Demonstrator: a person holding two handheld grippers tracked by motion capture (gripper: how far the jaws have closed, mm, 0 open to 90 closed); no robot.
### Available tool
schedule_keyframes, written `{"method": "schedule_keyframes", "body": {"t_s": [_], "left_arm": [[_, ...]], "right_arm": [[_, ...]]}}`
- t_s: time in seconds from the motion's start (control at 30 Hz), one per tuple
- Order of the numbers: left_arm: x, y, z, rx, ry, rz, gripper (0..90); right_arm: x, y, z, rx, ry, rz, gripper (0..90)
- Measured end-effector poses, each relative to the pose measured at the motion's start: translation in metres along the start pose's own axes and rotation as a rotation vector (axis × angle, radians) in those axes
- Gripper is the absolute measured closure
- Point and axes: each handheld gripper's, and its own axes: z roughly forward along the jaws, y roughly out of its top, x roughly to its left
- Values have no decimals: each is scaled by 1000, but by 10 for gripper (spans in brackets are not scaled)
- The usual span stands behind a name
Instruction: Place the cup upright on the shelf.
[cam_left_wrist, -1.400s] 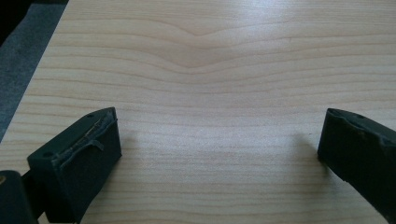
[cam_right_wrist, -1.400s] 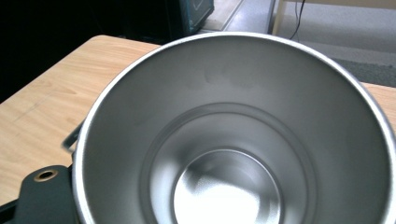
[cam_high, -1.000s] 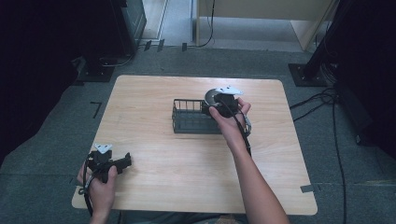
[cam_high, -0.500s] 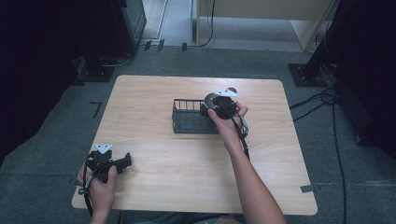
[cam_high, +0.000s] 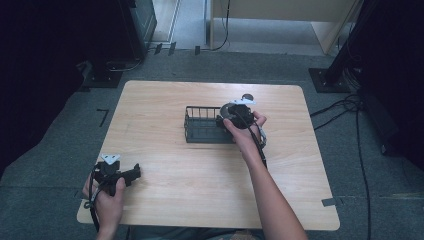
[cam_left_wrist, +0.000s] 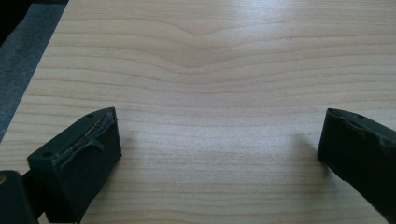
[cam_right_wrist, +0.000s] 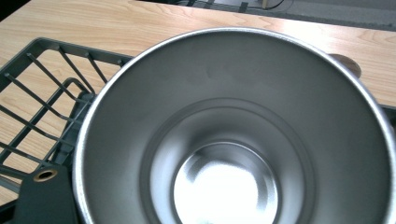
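A steel cup (cam_right_wrist: 233, 140) faces me open-mouthed in the right gripper view, its shiny bottom visible. My right gripper (cam_high: 235, 118) is shut on the cup (cam_high: 227, 110) and holds it at the right end of a black wire basket (cam_high: 200, 127). The basket's (cam_right_wrist: 42, 93) rim and bars lie to the left of the cup. One black jaw shows at the lower left, against the cup's rim. My left gripper (cam_high: 131, 175) rests open near the table's front left corner. Its fingers (cam_left_wrist: 79, 158) stand wide apart over bare wood, with nothing between them.
The light wooden table (cam_high: 175, 200) is bare in front of the basket. A small round brownish piece (cam_high: 247, 96) lies just behind the cup. Grey floor, cables and dark stands surround the table.
My right gripper has brought the cup a little leftward and toward the person, lower against the basket's right end. The left gripper has stayed put.
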Motion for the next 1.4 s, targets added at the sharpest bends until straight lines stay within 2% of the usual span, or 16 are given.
{"method": "schedule_keyframes", "body": {"t_s": [0.1,0.23,0.43,0.6,0.8,1.07,1.4], "left_arm": [[0,0,0,0,0,0,0],[0,0,0,0,0,0,0],[0,0,0,0,0,0,0],[0,0,0,0,0,0,0],[0,0,0,0,0,0,0],[0,0,0,-1,1,1,0],[0,0,0,-2,0,-1,0]], "right_arm": [[-1,1,-1,11,4,-2,146],[-1,1,-3,36,-5,-32,115],[-3,3,-14,25,0,-38,108],[-2,5,-23,11,17,-37,34],[-1,5,-44,-31,34,-44,7],[-7,-8,-76,-68,50,-49,0],[-20,-33,-99,-82,51,-35,0]]}}
